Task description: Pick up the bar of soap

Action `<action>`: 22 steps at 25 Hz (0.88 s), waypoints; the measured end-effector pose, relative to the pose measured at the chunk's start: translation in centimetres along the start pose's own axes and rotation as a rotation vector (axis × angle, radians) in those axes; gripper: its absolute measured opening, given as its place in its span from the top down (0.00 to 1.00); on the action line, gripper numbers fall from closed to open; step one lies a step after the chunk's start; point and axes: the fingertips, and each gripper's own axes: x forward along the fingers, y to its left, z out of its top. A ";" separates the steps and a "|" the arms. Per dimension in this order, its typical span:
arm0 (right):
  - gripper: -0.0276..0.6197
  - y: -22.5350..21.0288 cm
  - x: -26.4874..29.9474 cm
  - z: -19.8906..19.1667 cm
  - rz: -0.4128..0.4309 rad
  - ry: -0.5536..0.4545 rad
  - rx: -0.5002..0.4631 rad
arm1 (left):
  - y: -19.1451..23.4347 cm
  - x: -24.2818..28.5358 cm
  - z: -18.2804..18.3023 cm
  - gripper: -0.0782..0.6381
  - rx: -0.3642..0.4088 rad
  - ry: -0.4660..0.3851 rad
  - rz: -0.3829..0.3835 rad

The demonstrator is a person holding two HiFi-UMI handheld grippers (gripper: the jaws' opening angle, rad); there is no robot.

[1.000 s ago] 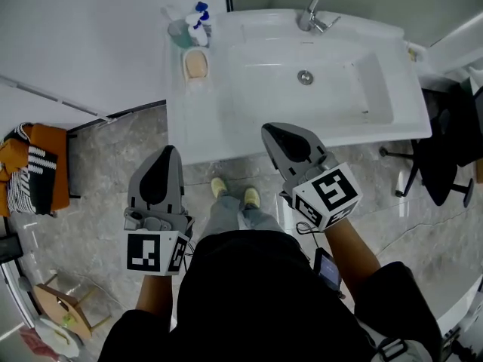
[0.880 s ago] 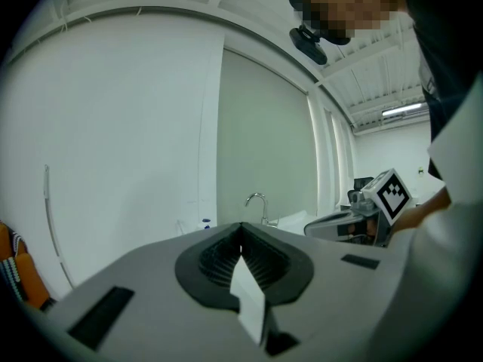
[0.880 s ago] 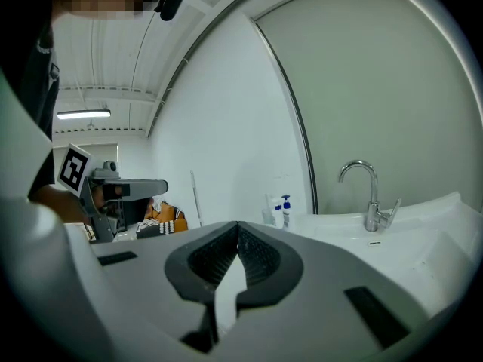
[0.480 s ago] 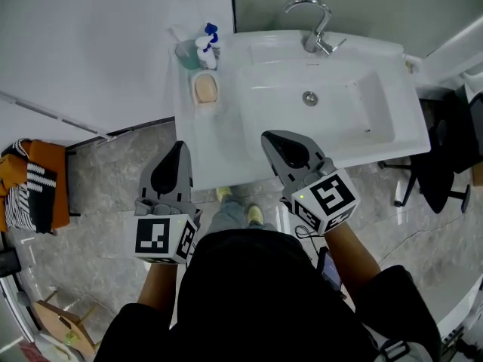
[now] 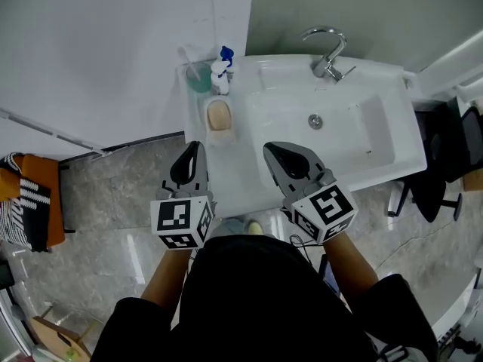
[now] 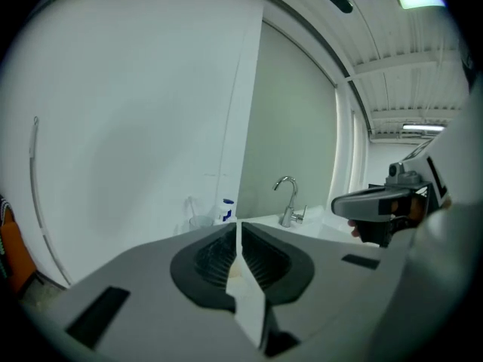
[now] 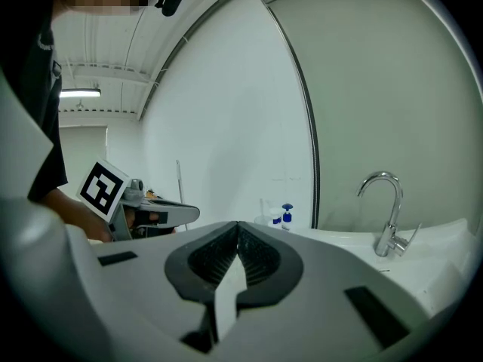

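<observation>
Head view: the bar of soap [image 5: 219, 115] lies in a soap dish [image 5: 219, 133] on the white counter [image 5: 241, 179], in the upper middle of the frame, left of the basin [image 5: 339, 138]. Just above the dish stand a teal cup [image 5: 198, 77] and a small bottle with a blue cap [image 5: 221, 74]. The faucet [image 5: 328, 51] rises at the basin's top edge. The left hand-held gripper [image 5: 195, 146] hangs at the counter's lower left edge, its tip below the soap dish and apart from it. The right hand-held gripper [image 5: 270, 148] is over the counter's lower edge, right of the left one. Grey stone floor [image 5: 113, 202] fills the left side of the frame.

Left gripper view: the left hand-held gripper [image 6: 238, 225] has its jaws together with nothing between them. Beyond them, at centre, are the cup, the bottle and the faucet against the white wall [image 6: 136, 127]. The right hand-held gripper shows at the right edge.

Right gripper view: the right hand-held gripper [image 7: 238, 225] also has its jaws pressed together and empty. The faucet stands at the right, the bottle just right of centre, and the left hand-held gripper with its marker cube [image 7: 102, 187] at the left.
</observation>
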 end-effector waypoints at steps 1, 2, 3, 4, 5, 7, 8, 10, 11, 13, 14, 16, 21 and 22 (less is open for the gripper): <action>0.95 0.0 0.5 0.0 -0.005 0.006 -0.003 | 0.4 0.5 -0.3 0.87 -0.006 0.010 -0.005; 0.95 0.0 1.0 0.1 -0.011 0.012 -0.006 | 0.7 1.0 -0.6 0.87 -0.013 0.022 -0.010; 0.95 -0.1 1.4 0.1 -0.017 0.019 -0.009 | 1.0 1.5 -0.9 0.87 -0.021 0.034 -0.015; 0.95 -0.1 1.9 0.1 -0.024 0.025 -0.012 | 1.3 2.0 -1.2 0.87 -0.027 0.045 -0.020; 0.95 -0.1 2.2 0.2 -0.031 0.031 -0.015 | 1.5 2.5 -1.5 0.86 -0.033 0.056 -0.027; 0.95 -0.1 2.7 0.2 -0.045 0.043 -0.019 | 1.6 3.6 -2.1 0.79 -0.044 0.083 -0.047; 0.95 -0.1 2.9 0.3 -0.053 0.049 -0.019 | 1.6 4.1 -2.5 0.75 -0.051 0.099 -0.057; 0.95 -0.4 3.0 0.4 -0.068 0.059 -0.020 | 1.7 5.3 -3.2 0.70 -0.068 0.132 -0.069; 0.95 -0.6 3.0 0.4 -0.074 0.063 -0.021 | 1.7 5.9 -3.6 0.67 -0.079 0.147 -0.069; 0.95 -1.0 3.0 0.3 -0.081 0.077 -0.026 | 1.7 6.8 -4.5 0.59 -0.103 0.176 -0.063; 0.95 -1.2 3.0 0.3 -0.083 0.083 -0.029 | 1.6 7.3 -4.9 0.56 -0.113 0.189 -0.061; 0.95 -1.6 3.1 0.5 -0.081 0.090 -0.042 | 1.6 8.0 -5.5 0.56 -0.120 0.208 -0.057; 0.95 -3.5 3.5 1.1 -0.065 0.094 -0.057 | 1.8 9.4 -6.4 0.56 -0.124 0.240 -0.019; 0.95 -3.9 3.6 1.1 -0.060 0.094 -0.058 | 1.8 9.7 -6.6 0.56 -0.127 0.247 -0.011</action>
